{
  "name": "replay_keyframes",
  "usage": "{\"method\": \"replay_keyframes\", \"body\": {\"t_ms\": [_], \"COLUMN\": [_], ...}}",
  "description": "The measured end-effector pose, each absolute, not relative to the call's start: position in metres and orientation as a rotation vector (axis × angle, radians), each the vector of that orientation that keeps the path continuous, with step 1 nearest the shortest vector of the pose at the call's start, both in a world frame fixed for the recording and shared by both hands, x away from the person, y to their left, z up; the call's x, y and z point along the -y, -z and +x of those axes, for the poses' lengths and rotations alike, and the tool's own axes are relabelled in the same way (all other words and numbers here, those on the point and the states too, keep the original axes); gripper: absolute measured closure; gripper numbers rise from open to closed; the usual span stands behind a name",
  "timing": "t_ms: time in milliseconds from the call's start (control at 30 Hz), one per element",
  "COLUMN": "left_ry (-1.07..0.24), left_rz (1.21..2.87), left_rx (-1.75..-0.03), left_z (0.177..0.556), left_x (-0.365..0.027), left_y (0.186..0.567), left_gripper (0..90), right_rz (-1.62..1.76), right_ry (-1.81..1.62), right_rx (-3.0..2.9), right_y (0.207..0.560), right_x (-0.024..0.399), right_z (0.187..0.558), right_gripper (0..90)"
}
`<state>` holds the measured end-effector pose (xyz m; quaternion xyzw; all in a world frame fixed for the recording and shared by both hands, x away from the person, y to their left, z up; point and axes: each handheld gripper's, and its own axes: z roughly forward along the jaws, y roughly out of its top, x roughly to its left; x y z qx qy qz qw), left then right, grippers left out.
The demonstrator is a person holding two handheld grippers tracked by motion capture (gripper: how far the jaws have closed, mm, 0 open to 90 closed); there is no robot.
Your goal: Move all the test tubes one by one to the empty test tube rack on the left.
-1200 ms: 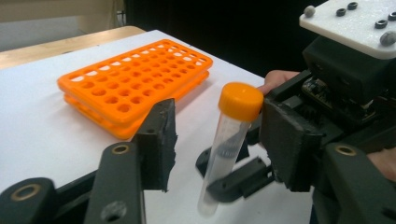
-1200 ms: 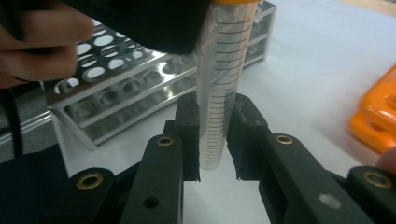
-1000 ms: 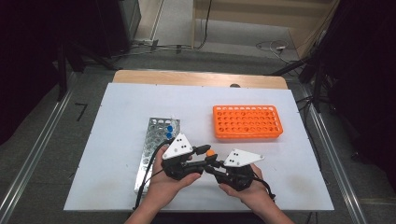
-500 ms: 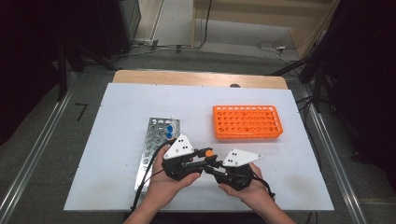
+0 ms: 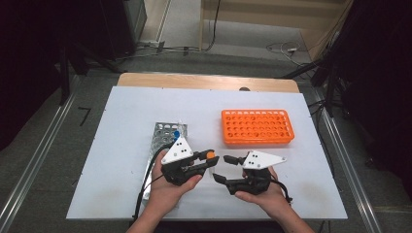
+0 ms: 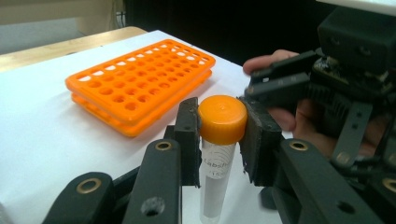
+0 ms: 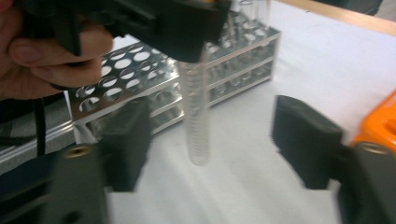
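Metal rack (image 5: 163, 141) sits left of centre on the table (image 5: 121, 145), one blue-capped tube (image 5: 177, 132) standing in it. Just right of it, left gripper (image 5: 210, 162) is clenched on the orange cap of a clear tube (image 6: 217, 154); pads squeeze the cap from both sides and the tube hangs upright, its bottom just above the table. Right gripper (image 5: 224, 169) faces it, jaws just sprung apart, nothing in them. In the right gripper view, the tube's lower end (image 7: 197, 116) stands between the spread jaws, touching neither. Orange rack (image 5: 256, 127) lies further right and back, all holes bare.

Risks, judged: grip is on the cap only, so a loose cap could let the body drop or swing on the way to the orange rack. Right gripper sits close; any drift knocks the tube askew. Tilted tube would catch a hole rim on insertion.
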<state>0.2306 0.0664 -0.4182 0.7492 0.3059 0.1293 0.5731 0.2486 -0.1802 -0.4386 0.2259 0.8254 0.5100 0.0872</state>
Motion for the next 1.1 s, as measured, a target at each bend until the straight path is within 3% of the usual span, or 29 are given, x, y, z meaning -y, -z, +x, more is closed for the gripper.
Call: {"method": "replay_keyframes", "body": {"t_ms": [267, 1100], "left_ry": [-0.323, -0.461], "left_rz": [1.733, 1.675], "left_rx": [-0.738, -0.849], "left_z": [0.232, 0.230], "left_x": [-0.082, -0.137], "left_y": [0.416, 0.411], "left_gripper": [70.6, 70.6], "right_rz": [0.745, 0.940], "right_ry": [-1.546, -1.484], "right_rx": [-2.410, -2.254], "right_y": [0.435, 0.443], "right_x": [0.210, 0.290], "right_z": [0.261, 0.294], "right_gripper": [0.0, 0.0]}}
